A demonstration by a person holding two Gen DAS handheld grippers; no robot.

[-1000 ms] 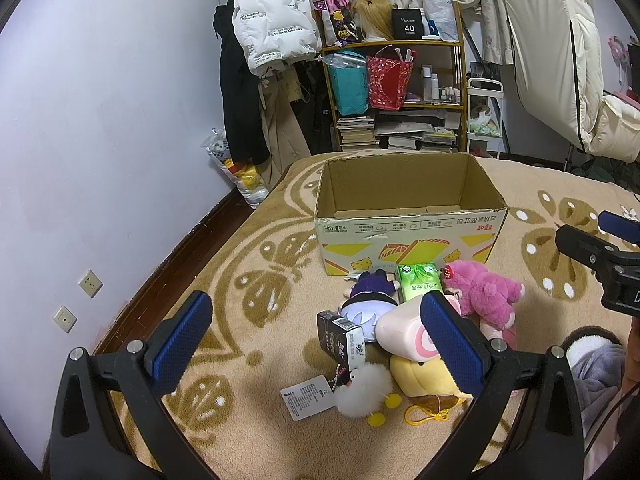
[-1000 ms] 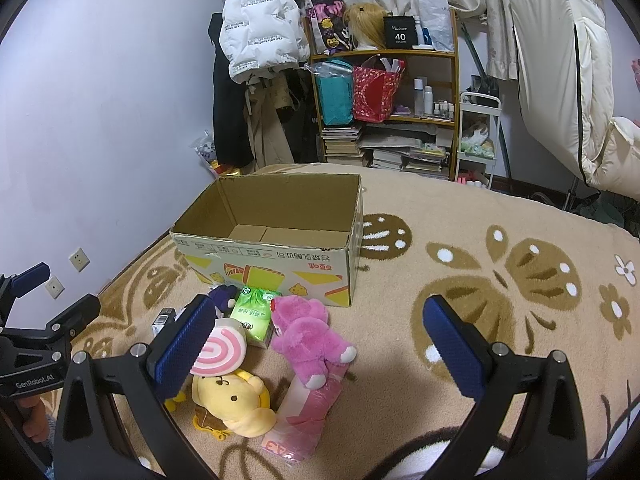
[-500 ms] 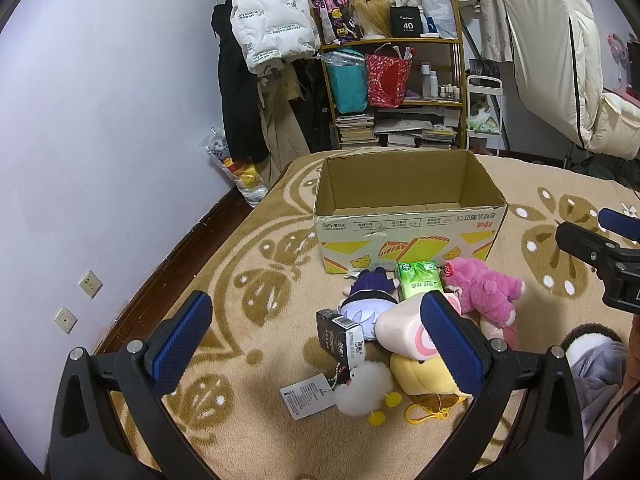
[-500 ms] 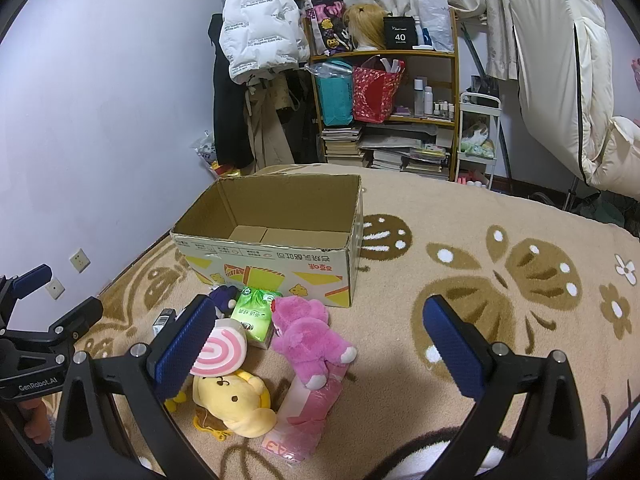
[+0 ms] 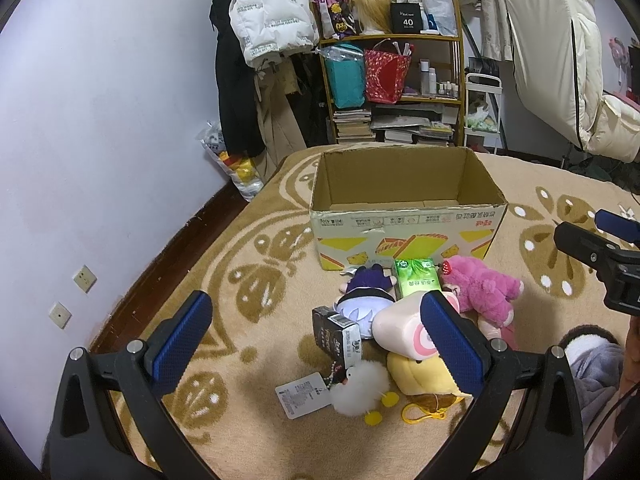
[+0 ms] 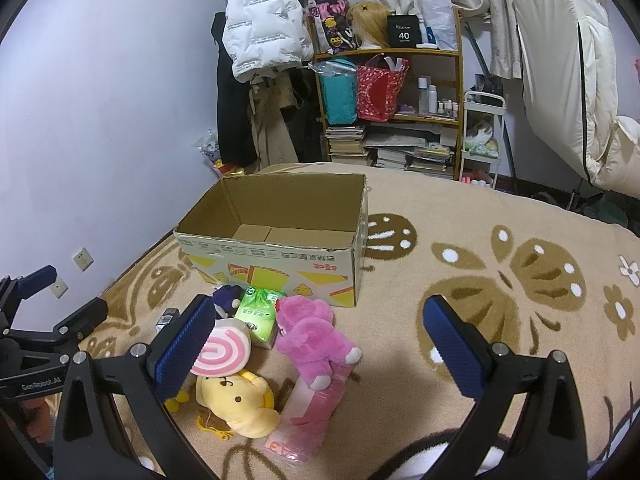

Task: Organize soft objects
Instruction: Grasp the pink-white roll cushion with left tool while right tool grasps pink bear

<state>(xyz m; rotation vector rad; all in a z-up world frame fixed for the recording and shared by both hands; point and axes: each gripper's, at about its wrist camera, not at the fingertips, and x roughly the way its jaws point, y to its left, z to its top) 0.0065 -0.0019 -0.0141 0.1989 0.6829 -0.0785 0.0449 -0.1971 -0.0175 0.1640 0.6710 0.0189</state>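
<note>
Cardboard box sits open-topped on the tan patterned rug, nothing visible inside, printed side facing the cameras. Soft things lie in a heap on the rug just in front of the box, none in it. Pink plush bear lies nearest the box's right front corner, partly on a flat pink packet. Green tissue pack lies between the bear and a purple-haired doll, close to the box front. Pink swirl roll cushion rests against the tissue pack, touching the yellow plush below it. White fluffy duck keychain with a paper tag lies left of the yellow plush; a small black carton is just above the duck.

Left gripper is spread wide, nothing between its blue pads, hovering above the left side of the heap. Right gripper is also spread wide and empty, above the heap's right side and the bare rug beyond. Each gripper shows at the edge of the other's view.

Background: wooden shelf with bags, books and bottles, white puffer jacket hanging beside it.
</note>
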